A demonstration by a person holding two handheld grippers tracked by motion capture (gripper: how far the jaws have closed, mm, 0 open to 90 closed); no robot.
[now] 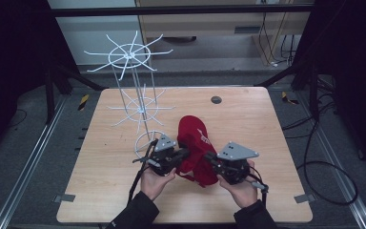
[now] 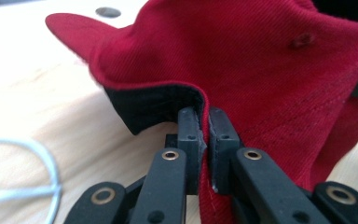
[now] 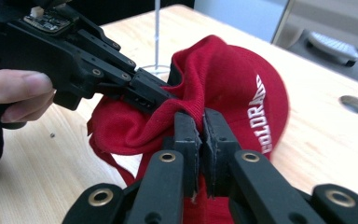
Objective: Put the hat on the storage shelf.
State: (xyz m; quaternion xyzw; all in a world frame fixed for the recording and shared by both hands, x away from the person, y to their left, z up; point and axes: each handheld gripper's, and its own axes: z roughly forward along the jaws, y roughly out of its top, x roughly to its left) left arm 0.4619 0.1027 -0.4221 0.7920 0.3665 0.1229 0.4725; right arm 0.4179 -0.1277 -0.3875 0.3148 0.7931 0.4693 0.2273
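Note:
A red cap (image 1: 195, 143) with white lettering lies on the wooden table (image 1: 248, 119) near its front middle, brim pointing away. My left gripper (image 1: 187, 152) is shut on the cap's left rim; in the left gripper view the red cap (image 2: 261, 70) has its edge and black inner band pinched between the jaws of that gripper (image 2: 208, 122). My right gripper (image 1: 208, 156) is shut on the rim at the cap's right. In the right gripper view the right gripper (image 3: 202, 122) clamps the cap (image 3: 242, 88), with the left gripper's fingers (image 3: 144, 93) close beside.
A white wire rack (image 1: 136, 86) with two tiers of spokes and a ring base stands left of the cap, its base close to the left gripper. A round hole (image 1: 216, 99) sits in the table's far side. Cables (image 1: 324, 167) lie on the floor at right.

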